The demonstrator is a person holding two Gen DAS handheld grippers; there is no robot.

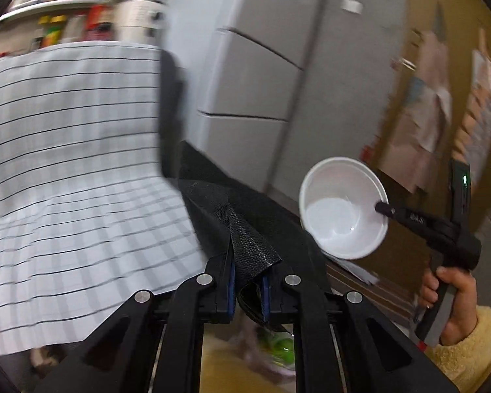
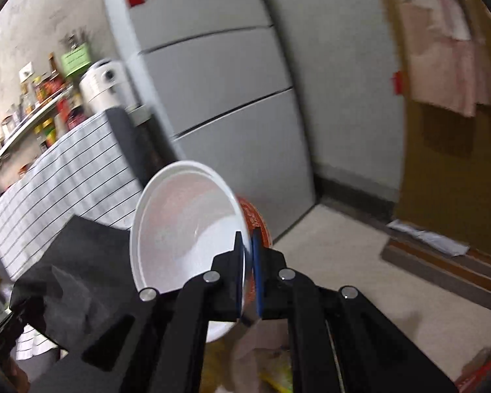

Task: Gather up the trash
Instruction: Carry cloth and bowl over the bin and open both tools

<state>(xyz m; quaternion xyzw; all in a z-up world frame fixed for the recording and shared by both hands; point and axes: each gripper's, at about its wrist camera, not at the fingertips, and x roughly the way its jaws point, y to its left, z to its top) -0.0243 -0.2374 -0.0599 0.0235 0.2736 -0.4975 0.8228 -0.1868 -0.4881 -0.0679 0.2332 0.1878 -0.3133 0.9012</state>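
Bowl (image 2: 186, 226) pinched, black bag (image 1: 245, 226) clamped, fridge (image 2: 219, 98) behind

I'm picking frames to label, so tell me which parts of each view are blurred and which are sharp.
Left wrist view: shelf and fridge smeared by motion; left gripper and black bag sharp. Right wrist view: fridge edges and hanging cloth streaked; right gripper and bowl fairly crisp.

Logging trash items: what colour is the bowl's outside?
Orange-red with print; inside white. Best in the right wrist view: bowl.
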